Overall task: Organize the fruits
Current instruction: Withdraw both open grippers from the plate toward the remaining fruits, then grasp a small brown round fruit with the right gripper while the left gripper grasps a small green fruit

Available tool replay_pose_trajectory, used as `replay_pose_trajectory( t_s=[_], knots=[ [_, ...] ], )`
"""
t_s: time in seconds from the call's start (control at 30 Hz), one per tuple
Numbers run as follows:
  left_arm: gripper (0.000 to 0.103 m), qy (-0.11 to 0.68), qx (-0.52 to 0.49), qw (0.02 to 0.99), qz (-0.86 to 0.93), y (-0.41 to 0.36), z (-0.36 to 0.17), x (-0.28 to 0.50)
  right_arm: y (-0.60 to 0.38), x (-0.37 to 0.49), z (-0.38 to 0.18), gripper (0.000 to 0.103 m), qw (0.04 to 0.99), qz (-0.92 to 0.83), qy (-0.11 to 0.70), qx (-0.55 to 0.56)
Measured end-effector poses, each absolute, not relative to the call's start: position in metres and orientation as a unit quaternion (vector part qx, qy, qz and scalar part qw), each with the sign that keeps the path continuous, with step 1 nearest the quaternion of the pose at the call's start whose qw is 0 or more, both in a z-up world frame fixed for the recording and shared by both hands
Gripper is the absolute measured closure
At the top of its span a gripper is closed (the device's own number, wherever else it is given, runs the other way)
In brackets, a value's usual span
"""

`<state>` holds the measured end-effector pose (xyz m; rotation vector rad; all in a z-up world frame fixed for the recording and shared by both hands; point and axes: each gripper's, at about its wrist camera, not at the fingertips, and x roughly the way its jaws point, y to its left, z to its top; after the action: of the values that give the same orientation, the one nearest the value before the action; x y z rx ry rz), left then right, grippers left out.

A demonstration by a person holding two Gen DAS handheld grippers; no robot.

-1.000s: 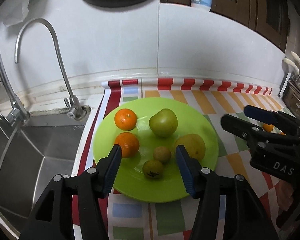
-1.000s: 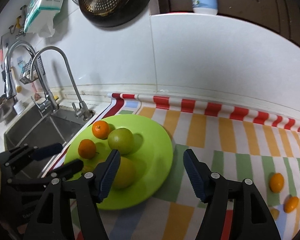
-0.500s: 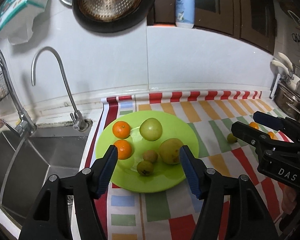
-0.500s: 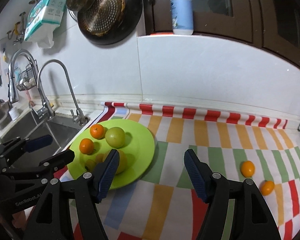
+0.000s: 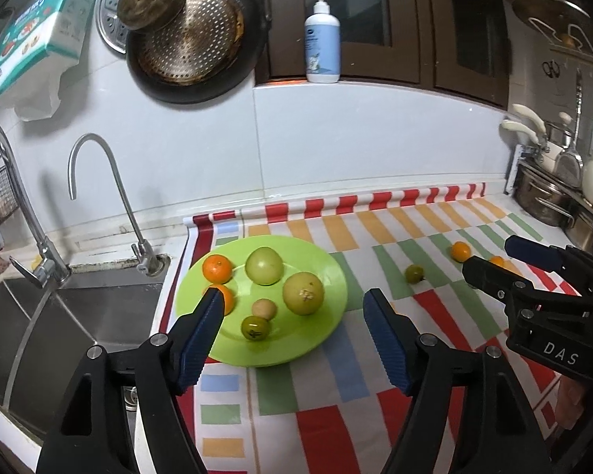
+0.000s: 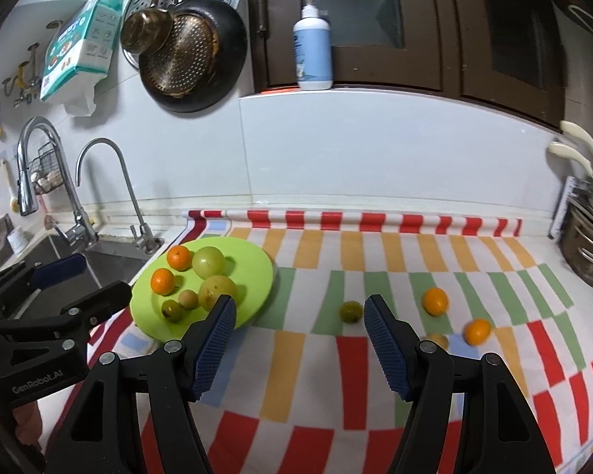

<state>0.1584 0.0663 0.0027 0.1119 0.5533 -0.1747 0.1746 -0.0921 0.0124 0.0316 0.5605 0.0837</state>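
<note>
Left gripper [image 5: 292, 308], jaws opening and empty, hovers over a green plate [image 5: 328, 268] holding six fruits. Right gripper [image 6: 296, 312] is open and empty; a green fruit [image 6: 351, 311] and small oranges [image 6: 435, 301] remain loose on the striped cloth [image 6: 375, 245].

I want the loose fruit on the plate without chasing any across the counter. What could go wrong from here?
1. The green fruit and oranges lie loose on the smooth cloth; a nudge from a finger could roll them away.
2. The plate is crowded and shallow; another fruit may knock one off.
3. The plate sits beside the sink, so fruit rolling off that edge could drop in.
</note>
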Motion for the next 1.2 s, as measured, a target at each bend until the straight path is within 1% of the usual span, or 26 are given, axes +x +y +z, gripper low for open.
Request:
replay_pose_trajectory(
  t_s=[0.57, 1.2],
  knots=[
    [0.029, 0.261, 0.068, 0.954, -0.132, 0.028, 0.011, 0.143, -0.125, 0.137, 0.018, 0.035, 0.963, -0.007, 0.269, 0.024],
    [0.029, 0.262, 0.096, 0.944, -0.177, -0.012, 0.003, 0.181, -0.164, 0.154, 0.008, 0.035, 0.958, -0.053, 0.277, 0.046]
  ],
)
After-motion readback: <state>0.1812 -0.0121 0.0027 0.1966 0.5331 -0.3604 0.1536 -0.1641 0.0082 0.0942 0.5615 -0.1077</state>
